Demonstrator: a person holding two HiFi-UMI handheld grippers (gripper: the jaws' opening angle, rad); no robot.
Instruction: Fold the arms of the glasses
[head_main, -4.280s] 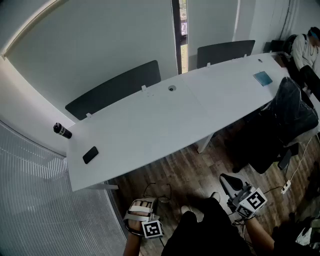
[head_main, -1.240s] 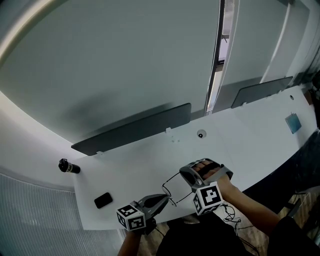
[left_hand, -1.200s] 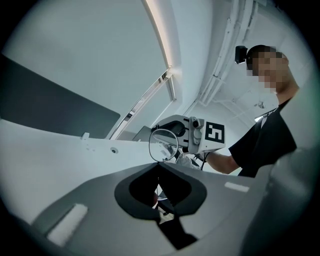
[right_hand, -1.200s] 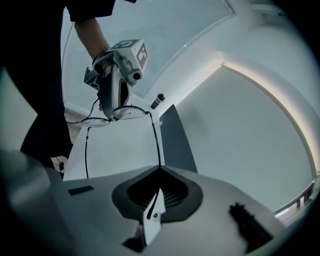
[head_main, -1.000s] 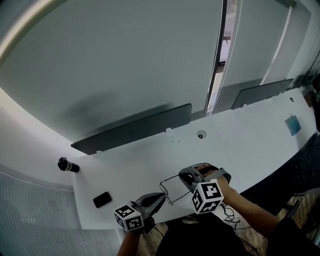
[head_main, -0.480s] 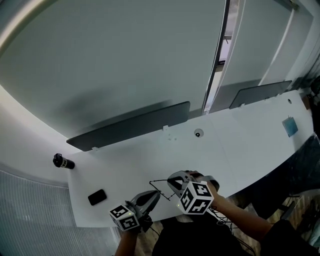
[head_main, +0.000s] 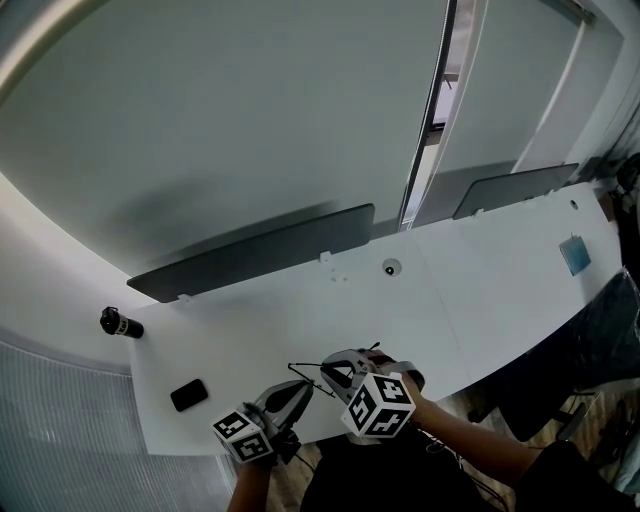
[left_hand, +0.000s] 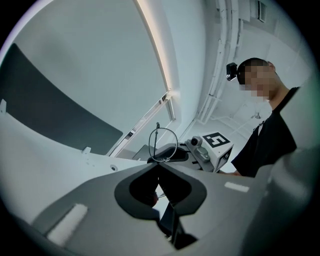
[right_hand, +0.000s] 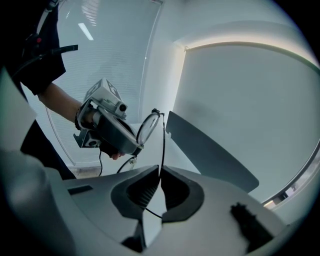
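The glasses (left_hand: 163, 145) are thin wire, and that is where the trouble would likely come from. If the arm (right_hand: 163, 142) is swung off the line its hinge allows, the wire could bend instead of folding. A hard pinch on so slight a piece could also kink it or let it slide out sideways. The frame is held only at the round lens rim, so it may turn in that hold once the arm is pushed, and the fold would then go nowhere. A slip on either side looks costly too, since the glasses hang in the air over the near edge of the white surface (head_main: 480, 290) and could fall past it to the floor. They sit between the two tools. The left tongs (left_hand: 158, 166) are closed on the frame at the rim, with the lens standing just beyond their tips. The right tongs (right_hand: 160, 172) are pressed together on the arm, which runs straight through their tips.
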